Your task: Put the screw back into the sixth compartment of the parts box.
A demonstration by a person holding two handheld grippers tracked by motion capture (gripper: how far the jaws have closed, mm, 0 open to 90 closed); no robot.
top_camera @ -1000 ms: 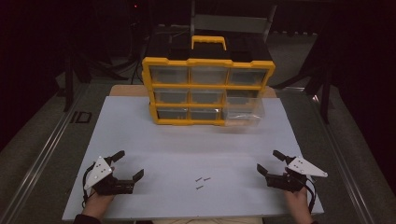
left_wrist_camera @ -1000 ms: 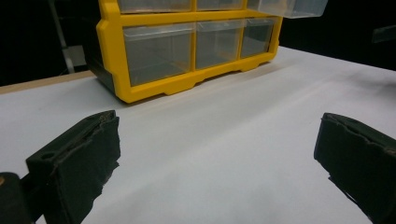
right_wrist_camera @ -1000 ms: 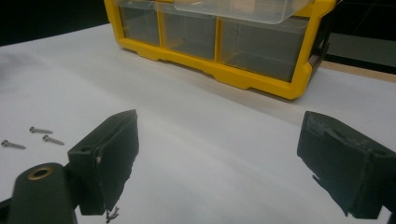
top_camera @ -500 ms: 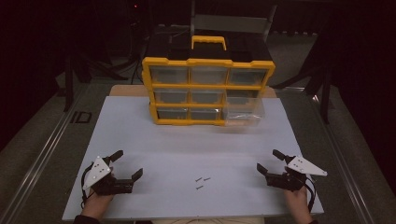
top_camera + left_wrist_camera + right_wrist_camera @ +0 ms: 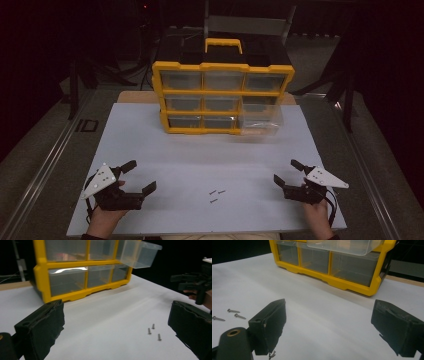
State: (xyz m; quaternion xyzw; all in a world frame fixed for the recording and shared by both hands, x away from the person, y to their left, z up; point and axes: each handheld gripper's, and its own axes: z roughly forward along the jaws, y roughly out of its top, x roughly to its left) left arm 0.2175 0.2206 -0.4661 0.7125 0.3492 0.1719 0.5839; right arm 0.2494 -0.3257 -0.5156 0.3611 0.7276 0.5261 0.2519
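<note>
Three small screws point(image 5: 214, 195) lie on the white table sheet point(image 5: 200, 150) near its front edge, between the two grippers and well apart from both. In the high view two lie roughly in line, long axes running left to right with a slight tilt, and the third sits just in front of them, much the same way. The left gripper point(image 5: 138, 176) rests at the front left, jaws spread wide with nothing between them; the right gripper point(image 5: 288, 173) at the front right is likewise wide apart and empty.

The left gripper view shows the screws point(image 5: 153, 331) standing out as three short pins, heads hard to tell. It also shows that the yellow drawer cabinet point(image 5: 75, 272) has one clear drawer point(image 5: 138, 253) pulled out at its right side. The right gripper view sets the screws point(image 5: 229, 314) far left, tips pointing right.

No readable writing shows on the cabinet
</note>
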